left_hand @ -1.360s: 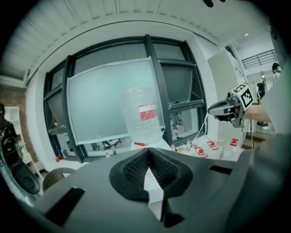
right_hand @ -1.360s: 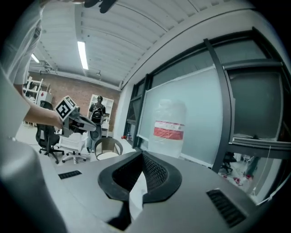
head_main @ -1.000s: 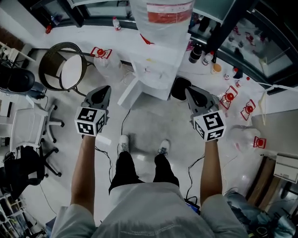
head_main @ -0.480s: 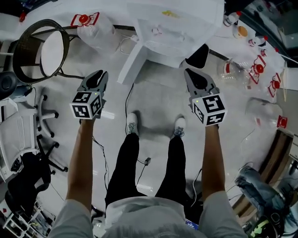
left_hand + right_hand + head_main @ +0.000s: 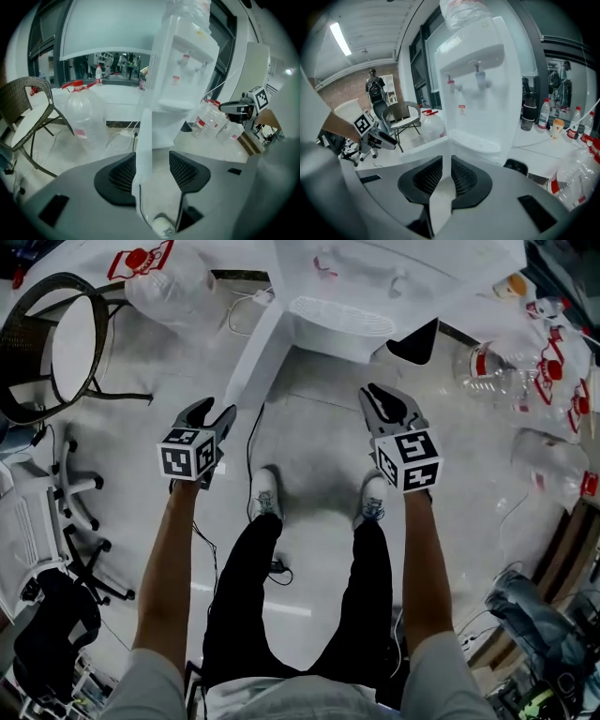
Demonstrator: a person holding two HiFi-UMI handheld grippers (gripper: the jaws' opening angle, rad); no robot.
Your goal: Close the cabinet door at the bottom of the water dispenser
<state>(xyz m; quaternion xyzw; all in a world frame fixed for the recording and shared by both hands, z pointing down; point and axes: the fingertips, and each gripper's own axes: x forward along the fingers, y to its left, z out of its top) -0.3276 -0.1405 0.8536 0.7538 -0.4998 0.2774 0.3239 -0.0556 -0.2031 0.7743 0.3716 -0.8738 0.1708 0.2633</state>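
Note:
The white water dispenser (image 5: 375,277) stands at the top of the head view, its bottom cabinet door (image 5: 255,357) swung out to the left. My left gripper (image 5: 211,418) hangs just short of the door's free edge. Its jaws have just been opening and stand wide, gripping nothing. In the left gripper view the door edge (image 5: 143,140) shows through the gap of the left gripper (image 5: 152,171). My right gripper (image 5: 384,404) is in front of the dispenser base, its jaws drawn to a thin slit with nothing in them. In the right gripper view the right gripper (image 5: 446,176) faces the dispenser (image 5: 483,70) and door (image 5: 417,147).
A wicker chair (image 5: 56,343) and a big water jug (image 5: 173,282) stand left of the dispenser. Several empty jugs (image 5: 506,367) lie at the right. A black bin (image 5: 417,341) sits beside the base. A cable (image 5: 253,442) runs across the floor by the person's shoes (image 5: 265,495).
Both grippers have come down towards the floor and closer to the dispenser's base. The left gripper's jaws have gone from shut to wide open. The right jaws look unchanged.

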